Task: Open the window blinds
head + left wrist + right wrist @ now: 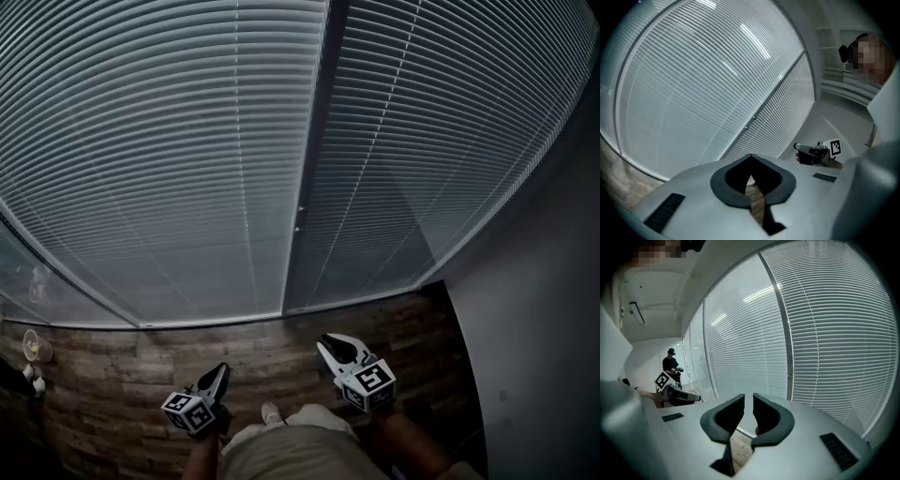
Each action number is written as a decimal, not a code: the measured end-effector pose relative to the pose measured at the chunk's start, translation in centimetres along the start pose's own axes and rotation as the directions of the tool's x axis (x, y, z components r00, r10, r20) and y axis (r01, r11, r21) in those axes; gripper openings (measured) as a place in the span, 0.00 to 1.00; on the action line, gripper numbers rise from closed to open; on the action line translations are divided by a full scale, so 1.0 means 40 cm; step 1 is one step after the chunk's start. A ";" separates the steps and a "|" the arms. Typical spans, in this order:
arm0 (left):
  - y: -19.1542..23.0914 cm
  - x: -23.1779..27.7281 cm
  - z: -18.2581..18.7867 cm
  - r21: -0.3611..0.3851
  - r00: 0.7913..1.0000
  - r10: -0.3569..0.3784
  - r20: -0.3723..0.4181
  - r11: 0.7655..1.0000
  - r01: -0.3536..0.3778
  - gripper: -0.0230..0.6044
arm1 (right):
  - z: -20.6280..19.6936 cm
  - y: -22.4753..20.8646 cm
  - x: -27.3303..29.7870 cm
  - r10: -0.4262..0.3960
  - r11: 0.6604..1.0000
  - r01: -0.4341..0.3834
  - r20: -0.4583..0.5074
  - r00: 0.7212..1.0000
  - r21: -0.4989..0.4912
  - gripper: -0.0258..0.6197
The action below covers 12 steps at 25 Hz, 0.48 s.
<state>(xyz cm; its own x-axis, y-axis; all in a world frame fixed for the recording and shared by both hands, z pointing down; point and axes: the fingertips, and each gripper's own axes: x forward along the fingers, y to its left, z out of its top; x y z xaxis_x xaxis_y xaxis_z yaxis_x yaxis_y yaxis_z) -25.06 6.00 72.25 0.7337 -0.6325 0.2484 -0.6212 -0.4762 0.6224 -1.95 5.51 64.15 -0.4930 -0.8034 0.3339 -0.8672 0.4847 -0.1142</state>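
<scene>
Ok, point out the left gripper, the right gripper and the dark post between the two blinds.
left gripper (219,373), head view, between its jaw tips.
right gripper (334,345), head view, between its jaw tips.
dark post (315,159), head view, its middle stretch.

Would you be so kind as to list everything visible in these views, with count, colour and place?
window blinds: two, pale grey, slats shut, side by side ahead
frame post: one, dark, between the blinds
floor: one, brown wood planks, below the blinds
wall: one, grey, at right
small objects: a few, pale, on the floor far left; too small to identify
other person: one, dark clothes, far along the windows
trousers: one pair, beige, bottom centre
shoe: one, pale, between the tools
left tool: one, white with dark pads, jaws together, empty
right tool: one, same colours, jaws slightly apart, empty
</scene>
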 end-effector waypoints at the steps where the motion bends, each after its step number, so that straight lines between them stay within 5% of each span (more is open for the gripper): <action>1: 0.014 -0.002 0.000 -0.001 1.000 -0.001 -0.002 1.000 0.001 0.06 | -0.001 0.004 0.007 -0.005 1.000 0.005 0.002 1.000 -0.001 0.13; 12: 0.083 -0.047 0.054 -0.002 1.000 -0.014 0.017 1.000 0.014 0.06 | 0.027 0.043 0.066 -0.038 0.999 0.038 0.023 0.999 -0.010 0.13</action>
<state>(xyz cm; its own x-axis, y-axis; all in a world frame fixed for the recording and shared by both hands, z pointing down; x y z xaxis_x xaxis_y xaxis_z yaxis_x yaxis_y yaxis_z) -29.10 4.29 72.26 0.7374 -0.6361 0.2274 -0.6106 -0.4837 0.6270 -4.82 3.86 63.82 -0.4615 -0.8288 0.3164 -0.8845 0.4573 -0.0922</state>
